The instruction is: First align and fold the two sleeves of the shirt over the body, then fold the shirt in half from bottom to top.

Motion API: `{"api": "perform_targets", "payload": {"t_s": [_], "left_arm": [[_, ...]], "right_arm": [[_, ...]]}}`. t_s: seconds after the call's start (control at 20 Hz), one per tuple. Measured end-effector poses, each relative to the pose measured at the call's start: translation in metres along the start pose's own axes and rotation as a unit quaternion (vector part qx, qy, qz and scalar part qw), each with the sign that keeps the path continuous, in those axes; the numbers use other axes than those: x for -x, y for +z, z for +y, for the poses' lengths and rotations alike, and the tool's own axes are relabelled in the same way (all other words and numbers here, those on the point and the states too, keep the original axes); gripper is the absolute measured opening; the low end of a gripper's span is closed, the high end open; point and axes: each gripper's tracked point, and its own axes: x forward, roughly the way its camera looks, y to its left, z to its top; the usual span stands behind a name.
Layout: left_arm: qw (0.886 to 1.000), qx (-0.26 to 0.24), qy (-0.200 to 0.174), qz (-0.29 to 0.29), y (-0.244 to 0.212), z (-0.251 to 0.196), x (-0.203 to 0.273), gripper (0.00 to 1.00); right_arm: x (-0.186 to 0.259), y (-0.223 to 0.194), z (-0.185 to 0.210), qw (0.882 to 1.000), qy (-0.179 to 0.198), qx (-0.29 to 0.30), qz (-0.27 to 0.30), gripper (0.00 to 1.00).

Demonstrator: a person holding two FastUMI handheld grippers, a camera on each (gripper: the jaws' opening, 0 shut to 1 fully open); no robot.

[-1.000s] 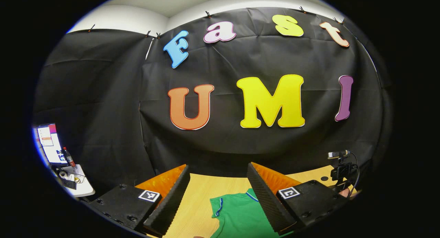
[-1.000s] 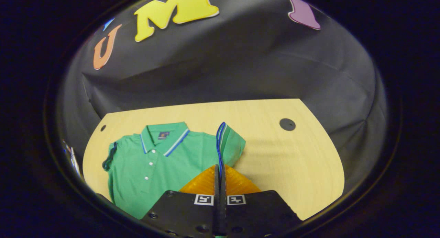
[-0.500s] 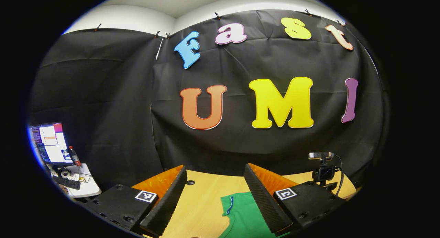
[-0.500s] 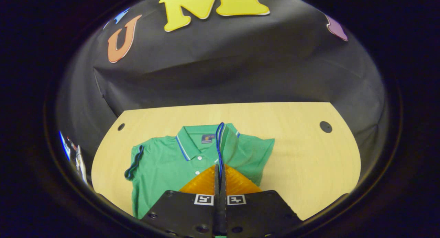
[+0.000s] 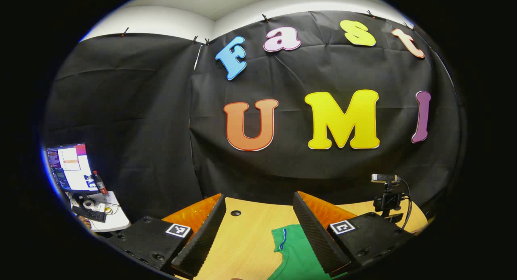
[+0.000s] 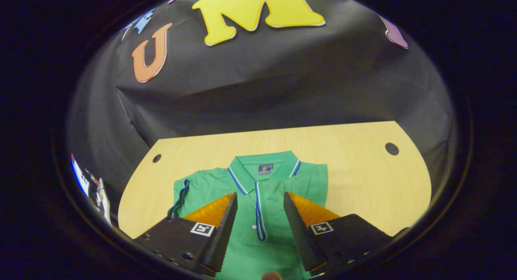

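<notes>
Nearest in the right gripper view, the right gripper (image 6: 257,221) hangs low over the shirt (image 6: 258,215) with its jaws apart and nothing between them; the cloth under it is the shirt's front, with the buttoned placket running up between the two fingers. Over that front lies the right sleeve (image 6: 278,199), its blue-striped cuff (image 6: 260,215) resting along the placket; to my eye that sleeve is folded in and let go. Off to the side, the other sleeve (image 6: 181,193) lies spread flat on the wooden table (image 6: 355,179), its dark-edged cuff at the shirt's outer side; that fold looks not yet made. Farther up, the collar (image 6: 264,169) sits flat and square, pointing toward the black wall (image 6: 282,82).

In the left gripper view, the left gripper (image 5: 258,227) is held well above the table, jaws wide apart and holding nothing; between its fingers a corner of the green shirt (image 5: 295,251) with a blue cuff edge shows on the tabletop. Beyond it a small camera on a stand (image 5: 386,193) sits at the table's far edge, and off to one side a lit monitor (image 5: 68,167) stands over a cluttered side table.

So I judge one sleeve done; the second sleeve and the bottom-to-top fold remain.
</notes>
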Motion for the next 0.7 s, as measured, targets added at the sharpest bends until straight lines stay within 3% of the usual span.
{"api": "perform_targets", "payload": {"t_s": [0.1,0.15,0.2,0.25,0.3,0.35,0.7], "left_arm": [[1.0,0.005,-0.008,0.001,-0.003,-0.002,0.0,1.0],[1.0,0.008,-0.013,0.001,-0.002,-0.004,0.0,1.0],[1.0,0.01,-0.019,0.003,-0.004,-0.005,0.0,1.0],[1.0,0.009,-0.024,0.005,-0.007,-0.005,0.001,1.0],[0.999,0.007,-0.03,0.007,-0.009,-0.006,0.0,1.0],[0.999,0.005,-0.036,0.011,-0.012,-0.006,0.0,1.0],[0.993,0.018,-0.084,0.075,-0.066,-0.007,-0.022,1.0]], "right_arm": [[0.018,0.012,0.0,1.0,-0.005,0.015,-0.025,0.83],[0.028,0.015,0.002,0.999,-0.007,0.022,-0.035,0.86],[0.04,0.018,0.003,0.998,-0.008,0.029,-0.046,0.8],[0.053,0.02,0.005,0.998,-0.01,0.036,-0.056,0.88],[0.066,0.022,0.007,0.997,-0.013,0.044,-0.069,0.86],[0.079,0.025,0.009,0.995,-0.015,0.055,-0.082,0.93],[0.163,0.023,0.034,0.988,-0.012,0.077,-0.132,0.95]]}}
